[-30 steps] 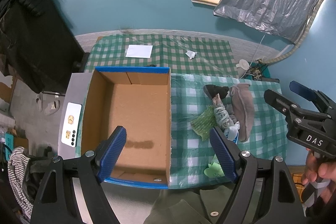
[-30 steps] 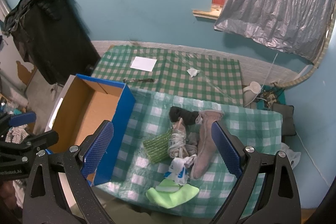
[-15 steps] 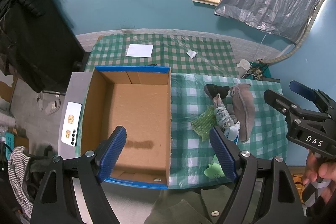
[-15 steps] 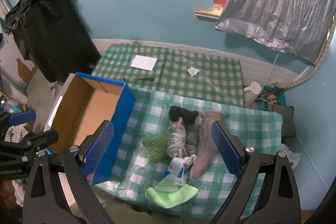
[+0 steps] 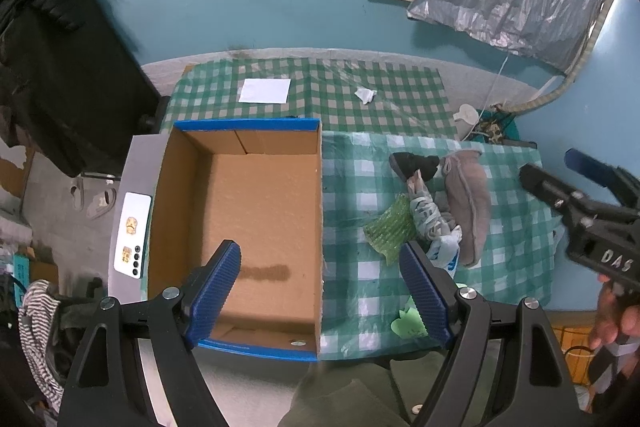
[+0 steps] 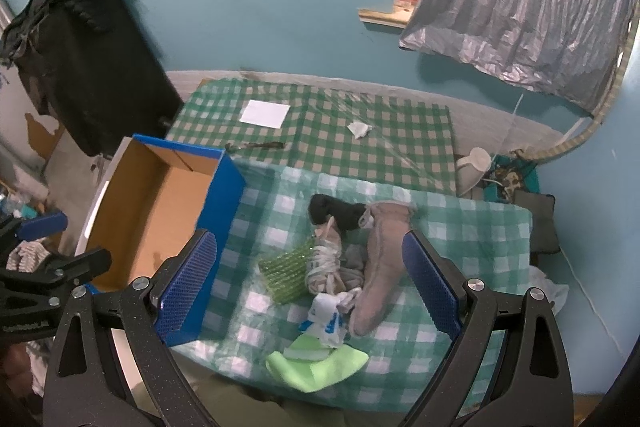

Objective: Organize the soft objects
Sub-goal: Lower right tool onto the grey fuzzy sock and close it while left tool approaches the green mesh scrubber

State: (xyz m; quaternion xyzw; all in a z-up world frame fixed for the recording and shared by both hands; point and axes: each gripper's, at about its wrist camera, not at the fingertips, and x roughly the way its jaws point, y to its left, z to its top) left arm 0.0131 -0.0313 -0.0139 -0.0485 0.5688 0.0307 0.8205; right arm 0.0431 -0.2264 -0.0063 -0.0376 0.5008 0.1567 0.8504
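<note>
Box (image 5: 256, 211) of brown card with blue edges, open on top, nothing inside. Sits on the left part of the table, touching the green checked cloth (image 5: 360, 283) at its right side.

Left gripper (image 5: 320, 283) up above the near end of the box, blue pads (image 5: 214, 285) wide apart, nothing between them. Right gripper (image 6: 310, 287) up above the heap of soft things, blue pads (image 6: 430, 285) wide apart too, nothing held. From the left camera, right gripper seen at the far right edge (image 5: 580, 211), with a hand (image 5: 612, 315) on its grip.

Soft things all in one heap on the checked cloth, right of the box and apart from it. Black sock (image 6: 334, 213) at the far end. Long pinkish-grey slipper (image 6: 380, 263) on the right side of the heap, one end touching the black sock. Bundle of white and grey socks (image 6: 326, 263) in the middle, just beside the slipper. Bumpy green cloth (image 6: 286, 273) on the left side of the heap, touching the bundle. White and blue sock (image 6: 326, 321) at the near end. Bright green cloth (image 6: 320, 367) nearest of all, at the cloth's near edge.

Second checked cloth (image 6: 320, 123) farther back, with a white paper sheet (image 6: 265, 113) and a small crumpled white scrap (image 6: 359, 129) on it, well apart. White phone (image 5: 132, 235) lying flat just left of the box.
</note>
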